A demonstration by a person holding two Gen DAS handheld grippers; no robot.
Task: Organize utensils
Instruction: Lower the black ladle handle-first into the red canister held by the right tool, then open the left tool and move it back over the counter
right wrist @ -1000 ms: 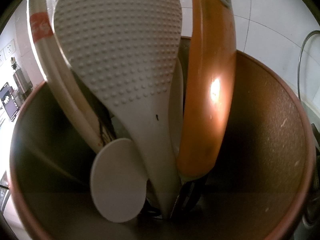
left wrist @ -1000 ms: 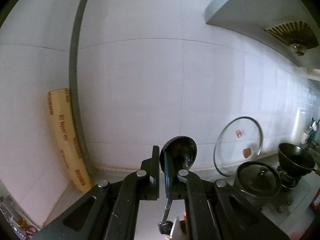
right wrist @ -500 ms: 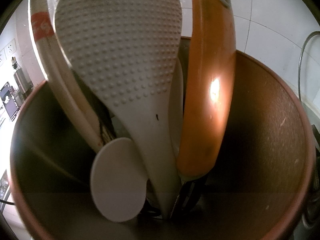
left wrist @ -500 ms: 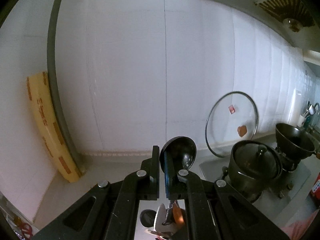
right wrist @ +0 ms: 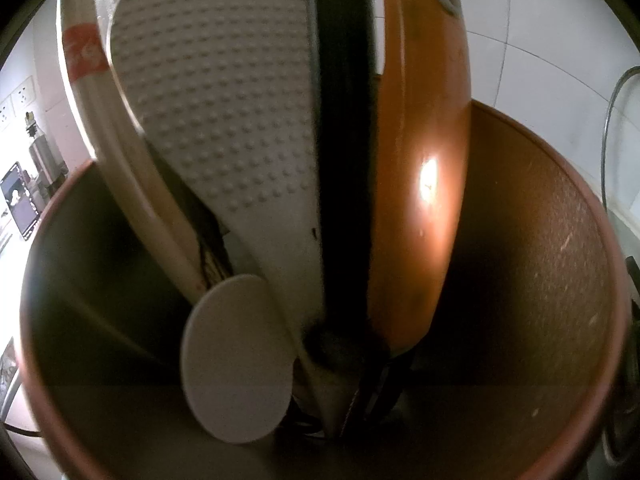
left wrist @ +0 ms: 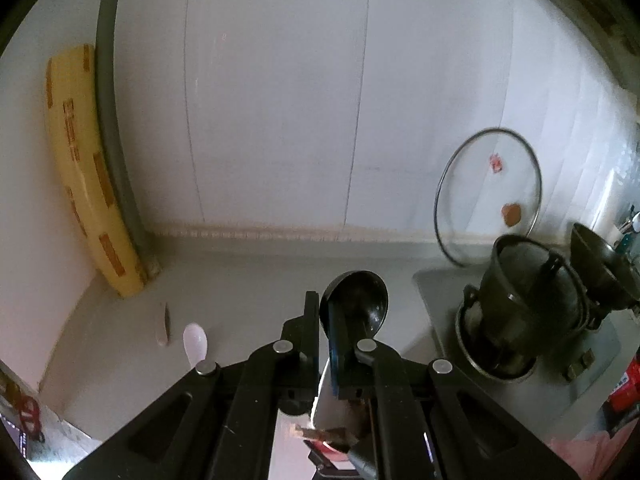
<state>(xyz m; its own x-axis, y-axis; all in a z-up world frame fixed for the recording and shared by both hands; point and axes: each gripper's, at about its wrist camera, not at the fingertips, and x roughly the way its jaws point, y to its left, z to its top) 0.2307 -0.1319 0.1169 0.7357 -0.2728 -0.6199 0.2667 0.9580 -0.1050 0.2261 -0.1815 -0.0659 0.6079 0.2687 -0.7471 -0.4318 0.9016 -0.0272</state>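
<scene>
Between the left gripper's [left wrist: 325,332] closed fingers sits a glossy black ladle [left wrist: 356,300], bowl up, handle pointing down toward the brown holder [right wrist: 560,240] right below. Right view peers into it: dimpled white rice paddle [right wrist: 224,100], smooth orange handle [right wrist: 424,160], dark shaft [right wrist: 344,160] between them; right gripper's fingers unseen, can't tell their state.
</scene>
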